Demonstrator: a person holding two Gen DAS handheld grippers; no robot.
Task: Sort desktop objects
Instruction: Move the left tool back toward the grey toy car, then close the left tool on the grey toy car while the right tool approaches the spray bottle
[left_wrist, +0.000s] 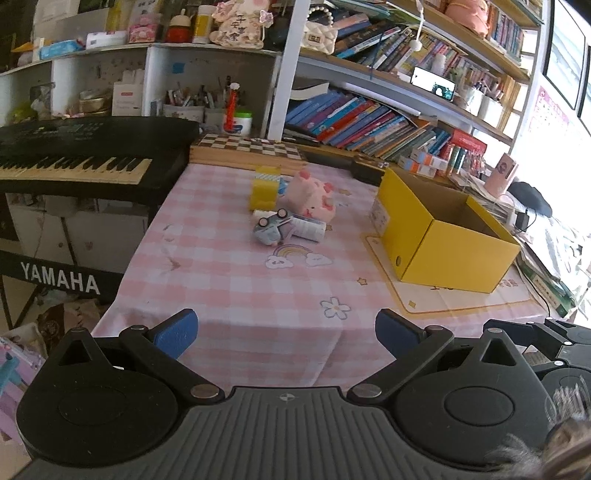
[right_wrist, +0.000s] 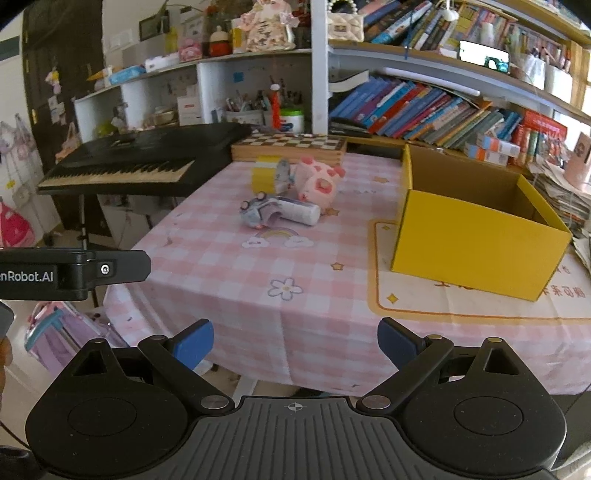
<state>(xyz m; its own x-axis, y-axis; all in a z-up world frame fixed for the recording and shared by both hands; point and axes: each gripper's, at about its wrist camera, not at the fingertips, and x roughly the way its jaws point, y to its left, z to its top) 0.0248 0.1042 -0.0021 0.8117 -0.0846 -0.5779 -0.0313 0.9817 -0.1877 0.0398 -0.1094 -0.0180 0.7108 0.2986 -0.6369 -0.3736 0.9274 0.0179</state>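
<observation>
A pile of small objects lies mid-table: a pink pig plush (left_wrist: 313, 195) (right_wrist: 318, 181), a small yellow box (left_wrist: 264, 188) (right_wrist: 264, 174), a grey toy car (left_wrist: 270, 226) (right_wrist: 255, 212) on its side, and a white tube (left_wrist: 307, 226) (right_wrist: 295, 211). An open yellow cardboard box (left_wrist: 443, 236) (right_wrist: 476, 236) stands to the right. My left gripper (left_wrist: 286, 332) is open and empty over the near table edge. My right gripper (right_wrist: 295, 343) is open and empty, also at the near edge, far from the pile.
A pink checked tablecloth (left_wrist: 236, 280) (right_wrist: 229, 273) covers the table. A black Yamaha keyboard (left_wrist: 74, 155) (right_wrist: 140, 158) stands left. A chessboard box (left_wrist: 247, 146) (right_wrist: 291, 146) lies at the back, before shelves of books. The left gripper's body (right_wrist: 74, 273) shows at the right wrist view's left.
</observation>
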